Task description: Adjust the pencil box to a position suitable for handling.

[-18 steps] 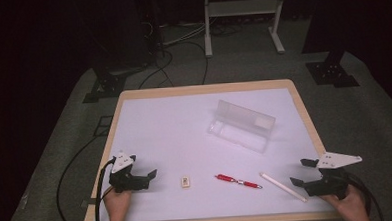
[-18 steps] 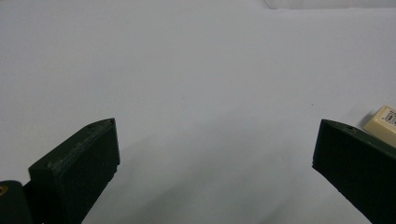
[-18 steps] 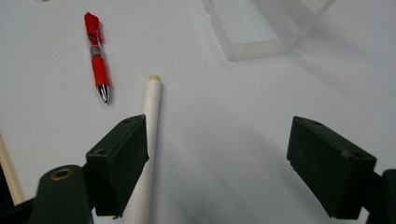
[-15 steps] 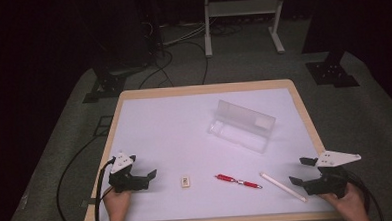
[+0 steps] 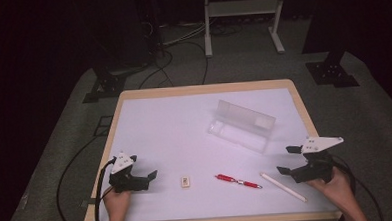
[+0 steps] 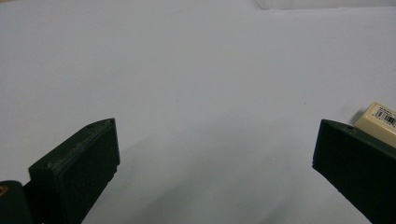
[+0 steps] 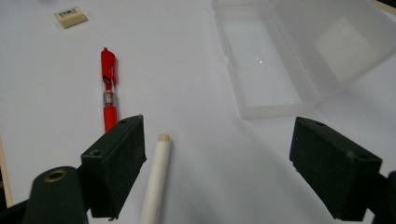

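A clear plastic box (image 5: 242,125) with its lid up lies open on the white table (image 5: 175,131); it also fills the top right of the right gripper view (image 7: 280,60). A red pen (image 5: 238,181) (image 7: 109,88), a white stick (image 5: 282,187) (image 7: 156,182) and a small cream eraser (image 5: 185,181) (image 7: 70,17) (image 6: 380,117) lie near the front edge. My left gripper (image 5: 149,176) (image 6: 215,172) stands open at the front left, just left of the eraser. My right gripper (image 5: 287,159) (image 7: 217,163) stands open at the front right, beside the white stick.
Cables (image 5: 166,56) trail over the grey floor behind the table. A white metal frame (image 5: 240,13) stands at the back, and dark stand feet (image 5: 332,72) sit on the floor at the left and right.
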Tool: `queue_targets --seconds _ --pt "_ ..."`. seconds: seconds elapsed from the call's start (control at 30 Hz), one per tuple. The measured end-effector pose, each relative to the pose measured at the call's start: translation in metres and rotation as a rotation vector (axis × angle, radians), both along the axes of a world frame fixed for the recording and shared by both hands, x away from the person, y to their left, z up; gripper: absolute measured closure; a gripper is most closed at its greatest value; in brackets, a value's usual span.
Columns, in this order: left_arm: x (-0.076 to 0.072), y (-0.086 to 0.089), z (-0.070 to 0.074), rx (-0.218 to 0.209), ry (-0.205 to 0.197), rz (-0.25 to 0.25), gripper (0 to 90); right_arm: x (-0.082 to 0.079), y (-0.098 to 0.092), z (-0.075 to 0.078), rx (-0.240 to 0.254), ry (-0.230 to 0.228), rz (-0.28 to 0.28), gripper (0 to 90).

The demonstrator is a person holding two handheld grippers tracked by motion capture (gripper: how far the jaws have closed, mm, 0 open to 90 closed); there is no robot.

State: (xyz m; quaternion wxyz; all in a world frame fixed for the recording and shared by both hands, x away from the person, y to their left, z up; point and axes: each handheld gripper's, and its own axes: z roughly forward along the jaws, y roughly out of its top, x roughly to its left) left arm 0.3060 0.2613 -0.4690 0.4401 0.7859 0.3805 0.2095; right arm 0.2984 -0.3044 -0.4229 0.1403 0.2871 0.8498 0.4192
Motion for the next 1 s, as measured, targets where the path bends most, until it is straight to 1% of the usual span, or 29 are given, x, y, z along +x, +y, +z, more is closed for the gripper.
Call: queue_targets --seconds 0.03,0.07,0.13,0.2,0.3,0.33,0.4,0.47,0.5,0.6,0.63,0.67,0.7,0.77,0.8,1.0 --pt "0.000 0.000 0.000 0.000 0.000 0.000 0.1 0.000 0.000 0.000 0.000 0.000 0.000 17.4" --pt "0.000 0.000 0.000 0.001 0.006 0.002 0.1 0.006 0.007 0.004 -0.008 0.001 0.020 17.4" --pt "0.001 0.000 0.000 0.003 0.005 0.002 0.1 0.009 0.010 0.005 -0.007 0.001 0.029 17.4" --pt "0.000 0.000 0.000 -0.001 0.006 0.004 0.1 0.016 0.018 0.008 -0.020 0.004 0.049 17.4" --pt "0.001 0.000 0.000 0.006 0.010 -0.001 0.1 0.025 0.027 0.012 -0.039 0.007 0.071 17.5" --pt "0.001 0.000 0.000 0.006 0.010 -0.002 0.1 0.031 0.033 0.013 -0.042 0.010 0.082 17.7" --pt "0.001 0.000 0.000 0.006 0.010 -0.002 0.1 0.034 0.036 0.014 -0.044 0.009 0.087 17.9" --pt "0.001 0.000 0.000 0.006 0.011 -0.001 0.1 0.041 0.044 0.017 -0.057 0.006 0.103 19.6" --pt "0.001 0.000 0.000 0.006 0.011 -0.001 0.1 0.041 0.044 0.017 -0.057 0.006 0.103 19.6" --pt "0.001 -0.001 0.000 0.011 0.012 -0.004 0.1 0.049 0.055 0.020 -0.068 0.004 0.118 21.3" --pt "0.001 -0.001 0.000 0.011 0.013 -0.002 0.1 0.049 0.055 0.020 -0.068 0.004 0.118 21.3" --pt "0.001 -0.001 -0.001 0.011 0.015 0.000 0.1 0.053 0.060 0.021 -0.080 0.005 0.123 21.8" --pt "0.002 -0.001 -0.001 0.012 0.017 0.001 0.1 0.053 0.060 0.021 -0.080 0.005 0.123 21.8" --pt "0.002 -0.001 -0.001 0.011 0.018 0.003 0.1 0.060 0.067 0.021 -0.089 0.008 0.129 22.8" --pt "0.002 -0.001 -0.001 0.011 0.019 0.003 0.1 0.060 0.067 0.021 -0.089 0.008 0.129 22.8" --pt "0.002 -0.001 -0.001 0.012 0.021 0.002 0.1 0.075 0.081 0.017 -0.112 0.034 0.137 26.0"
